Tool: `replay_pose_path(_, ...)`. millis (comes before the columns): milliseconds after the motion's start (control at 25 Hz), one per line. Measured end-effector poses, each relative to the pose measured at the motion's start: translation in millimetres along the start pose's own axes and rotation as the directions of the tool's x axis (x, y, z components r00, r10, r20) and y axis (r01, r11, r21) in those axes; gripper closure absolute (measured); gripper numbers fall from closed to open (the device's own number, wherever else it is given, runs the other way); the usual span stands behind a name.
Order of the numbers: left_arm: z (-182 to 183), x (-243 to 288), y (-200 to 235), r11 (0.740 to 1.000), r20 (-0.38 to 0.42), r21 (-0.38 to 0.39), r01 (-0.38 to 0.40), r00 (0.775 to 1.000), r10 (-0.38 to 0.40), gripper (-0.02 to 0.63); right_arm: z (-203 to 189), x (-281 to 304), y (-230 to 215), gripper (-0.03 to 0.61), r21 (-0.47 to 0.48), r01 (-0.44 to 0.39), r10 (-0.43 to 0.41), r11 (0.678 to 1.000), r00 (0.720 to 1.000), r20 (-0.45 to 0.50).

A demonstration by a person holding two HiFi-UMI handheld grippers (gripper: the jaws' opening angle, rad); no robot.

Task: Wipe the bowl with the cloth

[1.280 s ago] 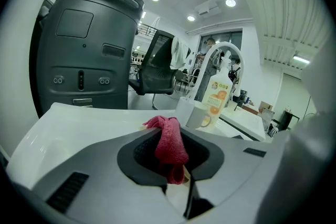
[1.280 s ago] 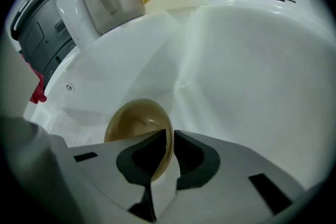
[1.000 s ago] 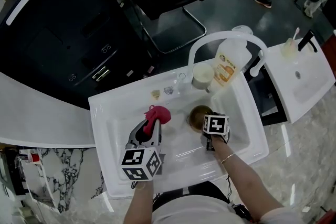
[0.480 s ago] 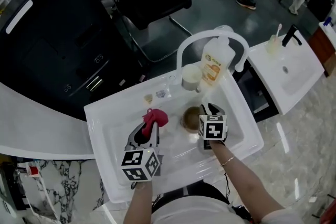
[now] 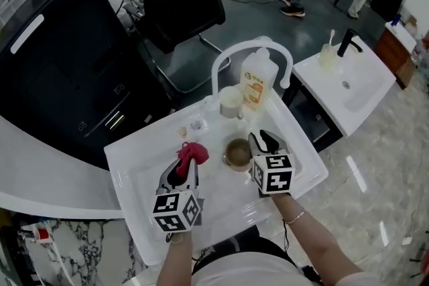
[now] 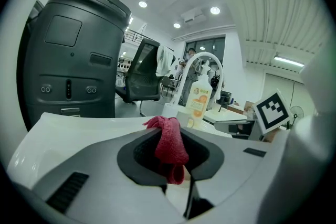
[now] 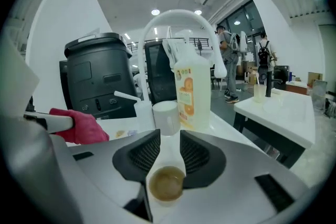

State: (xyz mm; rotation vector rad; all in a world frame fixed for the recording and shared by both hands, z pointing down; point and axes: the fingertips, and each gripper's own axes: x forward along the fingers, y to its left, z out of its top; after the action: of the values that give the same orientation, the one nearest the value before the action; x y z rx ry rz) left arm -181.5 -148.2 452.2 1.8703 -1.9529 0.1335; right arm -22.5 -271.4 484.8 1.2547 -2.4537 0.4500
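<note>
The left hand-held gripper (image 5: 186, 165) reaches from the near edge over the white sink (image 5: 127, 157), its forearm coming straight up from below. It tilts a little downward, and its marker cube shows black-and-white squares. Its jaws are clamped on the red cloth (image 5: 192, 152), which bunches above the pads and hangs down between them, long axis roughly upright. To the right, the bowl (image 5: 236, 152) sits upright in the basin, mouth up and brownish inside, near of a white cup (image 5: 230, 102). Behind, under the white arched faucet (image 5: 249, 47), stands a pale bottle (image 5: 255, 84) with an orange label showing an orange fruit; its writing is too small to read. The right hand-held gripper (image 5: 263, 142) hovers just right of the bowl, pointing away and slightly down. Its jaws stand apart with nothing pressed between them; the bowl shows low in their gap. A bracelet (image 5: 293, 218) circles that wrist.
</note>
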Motion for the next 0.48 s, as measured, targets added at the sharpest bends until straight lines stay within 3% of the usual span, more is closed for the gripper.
replay_pose_path(480,11,-33,-12,0.997,0.054,0.048,0.058,0.997,-0.06,0.529,37,-102,35,0.494,-0.021,-0.007,0.011,1.0,0.984,0.179)
